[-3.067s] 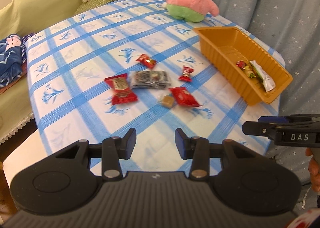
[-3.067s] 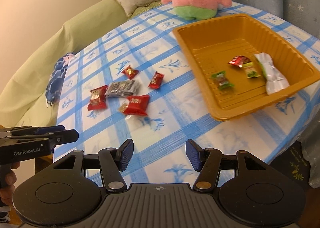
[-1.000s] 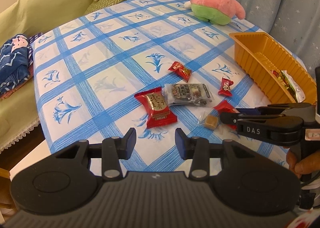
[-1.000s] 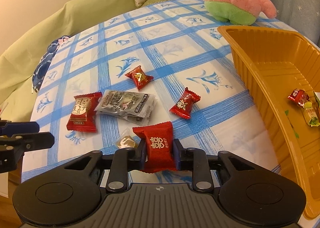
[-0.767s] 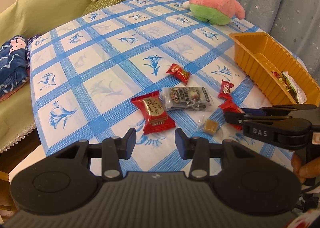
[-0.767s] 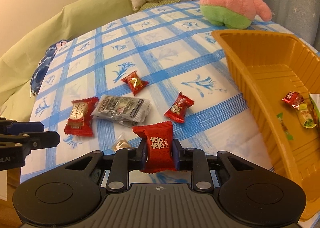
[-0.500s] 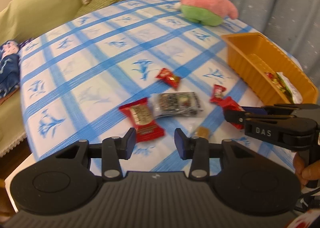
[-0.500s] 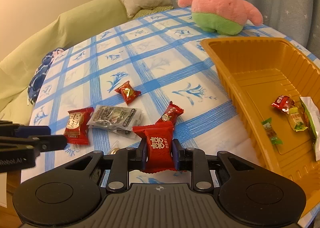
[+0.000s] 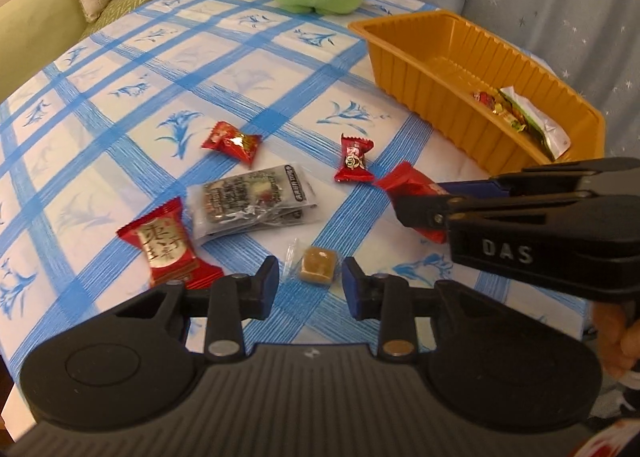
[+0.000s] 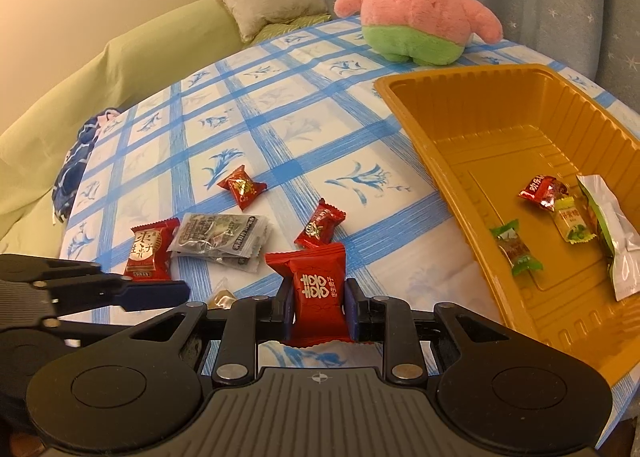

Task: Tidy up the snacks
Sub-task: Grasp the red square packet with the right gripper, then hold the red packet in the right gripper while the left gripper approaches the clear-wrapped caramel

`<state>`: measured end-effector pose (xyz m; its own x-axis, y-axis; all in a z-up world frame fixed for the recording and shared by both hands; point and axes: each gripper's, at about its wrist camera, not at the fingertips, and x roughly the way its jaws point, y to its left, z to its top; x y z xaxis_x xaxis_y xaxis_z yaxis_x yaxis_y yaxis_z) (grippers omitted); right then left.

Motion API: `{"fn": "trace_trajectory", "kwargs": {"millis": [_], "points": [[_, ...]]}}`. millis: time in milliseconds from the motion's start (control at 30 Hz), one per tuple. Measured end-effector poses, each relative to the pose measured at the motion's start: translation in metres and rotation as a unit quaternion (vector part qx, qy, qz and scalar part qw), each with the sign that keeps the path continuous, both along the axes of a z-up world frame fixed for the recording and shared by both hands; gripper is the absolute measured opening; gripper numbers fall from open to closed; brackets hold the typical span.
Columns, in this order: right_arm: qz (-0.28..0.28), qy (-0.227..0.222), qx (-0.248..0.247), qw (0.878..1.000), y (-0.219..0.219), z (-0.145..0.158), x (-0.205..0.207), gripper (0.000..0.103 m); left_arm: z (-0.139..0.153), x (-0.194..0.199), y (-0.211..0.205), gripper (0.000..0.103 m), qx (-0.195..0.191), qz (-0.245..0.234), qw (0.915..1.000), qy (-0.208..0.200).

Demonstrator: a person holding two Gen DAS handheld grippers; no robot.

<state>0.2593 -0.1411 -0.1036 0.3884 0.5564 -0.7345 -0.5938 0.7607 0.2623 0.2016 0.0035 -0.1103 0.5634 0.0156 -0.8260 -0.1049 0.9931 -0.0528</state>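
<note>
The right gripper (image 10: 316, 307) has its fingers clamped on a red packet (image 10: 316, 289), lifted beside the tray (image 10: 452, 185). Only the left wrist view shows the left gripper (image 9: 308, 287) closing, fingers still apart around a brown candy (image 9: 318, 265) on the tabletop (image 9: 248, 69); only the right wrist view shows the tray's green sweet (image 10: 516, 249).

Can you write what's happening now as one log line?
left gripper: closing around brown candy | right gripper: holding red snack packet | tray: not reached
</note>
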Motion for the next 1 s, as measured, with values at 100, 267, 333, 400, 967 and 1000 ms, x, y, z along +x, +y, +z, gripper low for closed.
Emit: {"fn": "trace_trajectory", "kwargs": {"millis": [100, 267, 333, 400, 967, 1000], "points": [[-0.004, 0.003, 0.0, 1.0, -0.0026, -0.0005, 0.0002, 0.026, -0.0062, 0.0051, -0.0001, 0.032, 0.002, -0.002, 1.0, 0.001], [-0.006, 0.007, 0.001, 1.0, -0.0061, -0.0017, 0.0007, 0.026, -0.0085, 0.008, -0.0032, 0.034, 0.01, -0.011, 0.9999, -0.005], [-0.007, 0.009, 0.0, 1.0, -0.0068, -0.0028, 0.0007, 0.026, -0.0085, 0.007, -0.0046, 0.034, 0.013, -0.013, 0.9998, -0.007], [-0.007, 0.011, -0.001, 1.0, -0.0075, -0.0039, 0.0011, 0.026, -0.0087, 0.007, -0.0049, 0.033, 0.014, -0.014, 0.9998, -0.008], [-0.002, 0.014, -0.002, 1.0, -0.0062, -0.0058, 0.0012, 0.026, -0.0023, 0.0001, 0.0017, 0.024, -0.013, -0.009, 0.9999, 0.003], [-0.002, 0.014, -0.003, 1.0, -0.0061, -0.006, 0.0004, 0.026, -0.0032, -0.0002, 0.0016, 0.026, -0.011, -0.007, 0.9999, 0.003]]}}
